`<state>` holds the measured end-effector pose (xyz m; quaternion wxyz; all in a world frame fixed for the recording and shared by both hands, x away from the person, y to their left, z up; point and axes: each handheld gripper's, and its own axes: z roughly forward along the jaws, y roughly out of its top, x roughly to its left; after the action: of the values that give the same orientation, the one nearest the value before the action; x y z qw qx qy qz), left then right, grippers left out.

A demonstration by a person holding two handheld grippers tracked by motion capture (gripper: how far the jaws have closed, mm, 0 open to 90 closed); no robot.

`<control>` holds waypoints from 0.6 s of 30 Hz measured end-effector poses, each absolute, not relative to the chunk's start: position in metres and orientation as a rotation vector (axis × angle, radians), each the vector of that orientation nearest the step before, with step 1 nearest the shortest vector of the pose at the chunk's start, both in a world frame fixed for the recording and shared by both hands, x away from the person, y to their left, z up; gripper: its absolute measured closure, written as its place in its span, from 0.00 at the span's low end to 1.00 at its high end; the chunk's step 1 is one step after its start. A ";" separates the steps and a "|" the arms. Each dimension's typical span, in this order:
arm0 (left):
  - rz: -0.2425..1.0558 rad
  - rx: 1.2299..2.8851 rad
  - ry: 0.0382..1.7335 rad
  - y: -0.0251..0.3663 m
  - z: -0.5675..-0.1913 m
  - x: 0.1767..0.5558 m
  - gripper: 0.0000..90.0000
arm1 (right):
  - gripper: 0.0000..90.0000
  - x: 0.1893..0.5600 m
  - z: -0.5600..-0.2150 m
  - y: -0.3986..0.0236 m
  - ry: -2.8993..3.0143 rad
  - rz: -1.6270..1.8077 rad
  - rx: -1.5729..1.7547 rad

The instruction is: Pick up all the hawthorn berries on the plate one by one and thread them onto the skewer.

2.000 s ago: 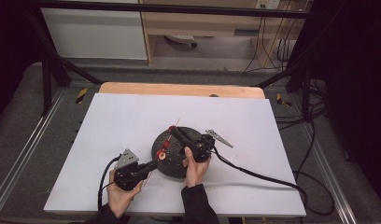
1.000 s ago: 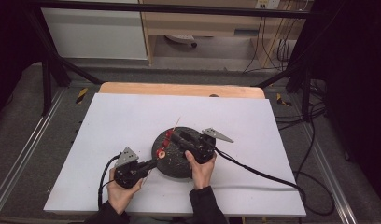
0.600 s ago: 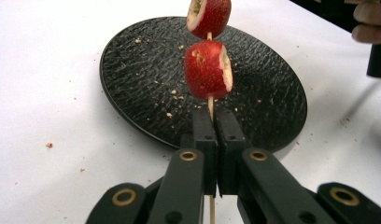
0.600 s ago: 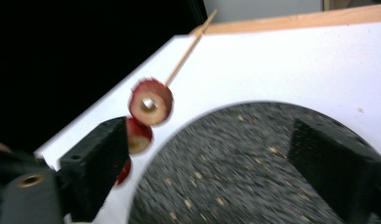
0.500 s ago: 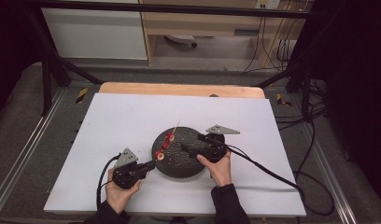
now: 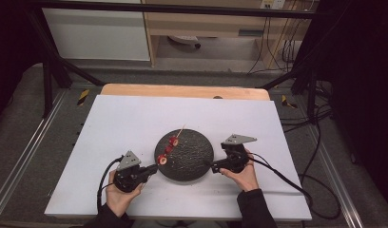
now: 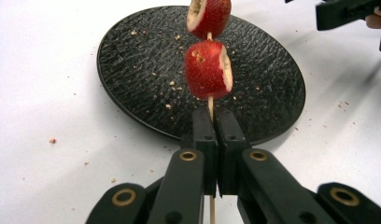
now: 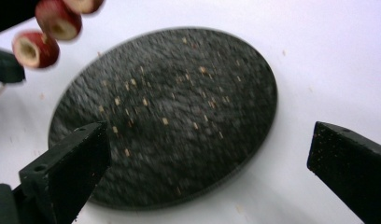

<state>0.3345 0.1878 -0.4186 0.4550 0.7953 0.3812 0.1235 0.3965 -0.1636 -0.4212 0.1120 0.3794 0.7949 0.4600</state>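
Here skewer (image 6: 169, 148) clamped in left gripper (image 6: 153, 170) fingers, pointing up-right over plate (image 6: 194, 156); right gripper (image 6: 209, 166) fingers just opened (empty).

In the left gripper view, the top fruit piece (image 7: 208, 16) on the skewer (image 7: 210, 103) is cut off by the upper edge, and the lower part of the stick is hidden behind the closed jaws of the left gripper (image 7: 215, 140). In the right gripper view, the plate (image 8: 170, 112) and its crumbs are blurred, and the fruit pieces at the top left corner are partly cut by the edge. In the high view, the jaws of the right gripper (image 6: 212, 166) are too small to see clearly against the dark plate (image 6: 194, 149).
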 end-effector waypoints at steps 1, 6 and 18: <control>0.307 1.967 0.937 0.188 -0.417 0.335 0.98 | 0.01 0.395 -0.423 -0.168 2.336 1.346 1.113; 0.303 1.979 0.939 0.189 -0.410 0.337 0.98 | 0.01 0.385 -0.433 -0.190 2.353 1.372 1.088; 0.306 2.051 0.948 0.179 -0.395 0.356 0.98 | 0.01 0.371 -0.448 -0.216 2.360 1.297 1.107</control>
<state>0.3557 0.1791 -0.3947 0.4175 0.8174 0.3778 0.1218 0.3712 -0.2161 -0.4480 0.1147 0.3777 0.8052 0.4425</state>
